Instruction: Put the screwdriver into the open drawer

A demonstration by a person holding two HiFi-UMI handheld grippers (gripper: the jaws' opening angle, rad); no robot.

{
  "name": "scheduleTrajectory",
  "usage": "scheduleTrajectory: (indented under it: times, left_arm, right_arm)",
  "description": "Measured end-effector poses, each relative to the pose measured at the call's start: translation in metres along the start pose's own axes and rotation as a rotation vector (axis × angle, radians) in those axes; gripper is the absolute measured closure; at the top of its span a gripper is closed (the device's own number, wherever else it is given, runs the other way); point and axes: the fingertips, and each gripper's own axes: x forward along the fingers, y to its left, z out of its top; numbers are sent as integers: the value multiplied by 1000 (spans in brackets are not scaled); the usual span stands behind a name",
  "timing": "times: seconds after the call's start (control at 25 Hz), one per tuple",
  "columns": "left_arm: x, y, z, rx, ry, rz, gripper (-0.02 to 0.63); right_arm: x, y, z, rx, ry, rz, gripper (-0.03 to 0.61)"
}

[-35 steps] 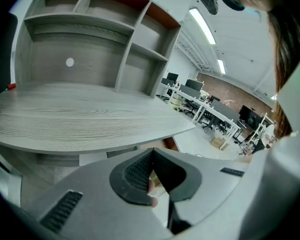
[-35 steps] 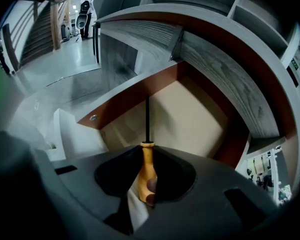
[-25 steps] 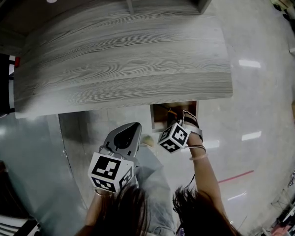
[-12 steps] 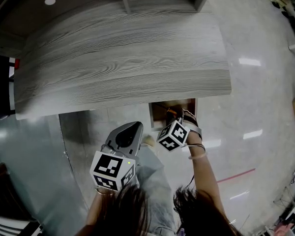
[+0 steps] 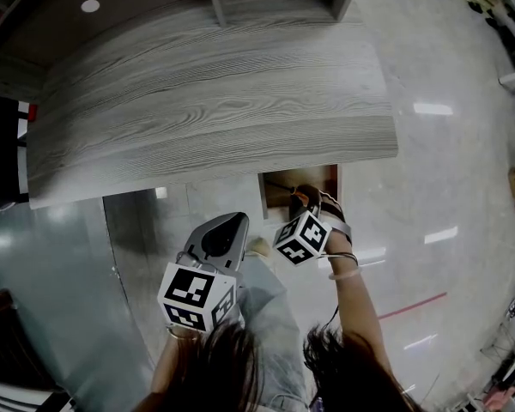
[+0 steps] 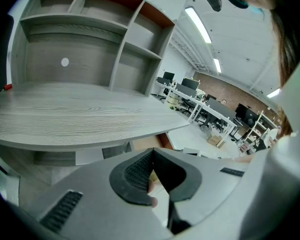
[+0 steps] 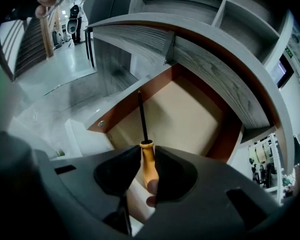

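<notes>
My right gripper (image 7: 141, 151) is shut on the orange handle of the screwdriver (image 7: 147, 166); its black shaft (image 7: 141, 116) points forward over the open drawer (image 7: 175, 124), which has a tan floor and reddish-brown walls. In the head view the right gripper (image 5: 299, 202) hangs at the drawer's (image 5: 324, 178) front, just below the grey wooden desk top (image 5: 215, 101). My left gripper (image 5: 227, 228) sits lower left, jaws shut with nothing between them (image 6: 151, 160).
Grey shelving (image 6: 90, 39) rises at the back of the desk. A polished pale floor (image 5: 446, 187) spreads to the right. A person's legs (image 5: 266, 316) and hair fill the bottom of the head view. Office desks and monitors (image 6: 210, 101) stand far off.
The right gripper has moved slightly forward with the screwdriver, further over the drawer. The left gripper has stayed put.
</notes>
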Motion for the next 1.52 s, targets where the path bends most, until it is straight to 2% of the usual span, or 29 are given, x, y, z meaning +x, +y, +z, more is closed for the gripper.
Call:
scheduleTrajectory:
  times: [0.4, 0.84, 1.24, 1.52]
  left_arm:
    - [-24, -9, -10, 8, 4, 9, 597]
    - [-34, 2, -13, 13, 10, 25, 597]
    - [-52, 0, -14, 29, -1, 8, 597]
    - [-71, -8, -14, 59, -4, -7, 597]
  right_arm:
    - [2, -2, -4, 34, 9, -14, 479]
    - [12, -5, -1, 89, 20, -20, 477]
    - [-25, 0, 3, 118, 11, -48, 477]
    - [-46, 12, -1, 177, 2, -75, 477]
